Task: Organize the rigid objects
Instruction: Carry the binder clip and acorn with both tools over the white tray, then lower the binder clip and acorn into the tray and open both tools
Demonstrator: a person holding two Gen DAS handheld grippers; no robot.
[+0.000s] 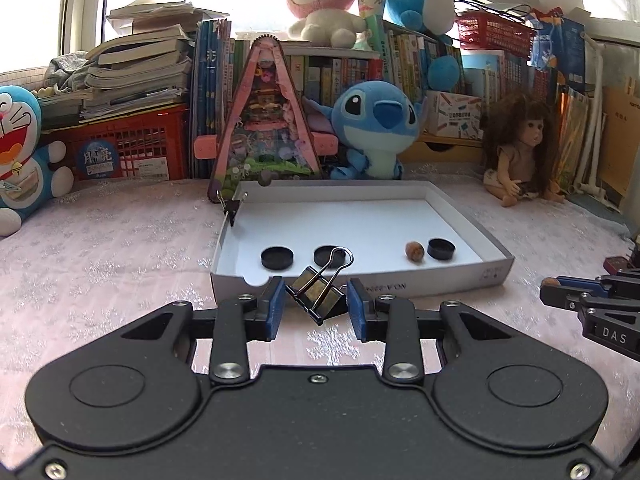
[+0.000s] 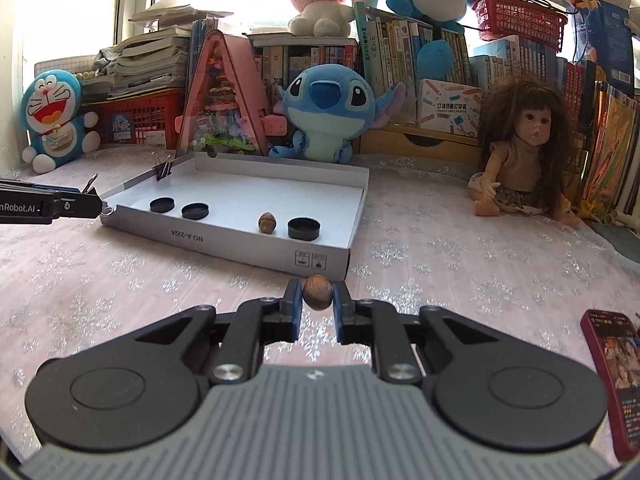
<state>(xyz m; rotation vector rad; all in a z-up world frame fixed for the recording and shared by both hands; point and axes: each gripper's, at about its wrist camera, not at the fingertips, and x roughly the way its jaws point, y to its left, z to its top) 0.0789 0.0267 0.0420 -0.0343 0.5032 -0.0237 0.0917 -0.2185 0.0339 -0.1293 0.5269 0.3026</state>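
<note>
While the left gripper pinches a binder clip, the right gripper's fingers clamp what looks like a walnut.

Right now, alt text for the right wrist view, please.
The right gripper holds a walnut above the pink cloth, just short of a white box lid containing three black caps and another walnut.

Black tongs, blue pads

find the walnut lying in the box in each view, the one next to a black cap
Left wrist: walnut right of centre, just left of the rightmost black cap.
Right wrist: walnut left of centre, again left of that cap.
Shared landmark: the white box.
</note>
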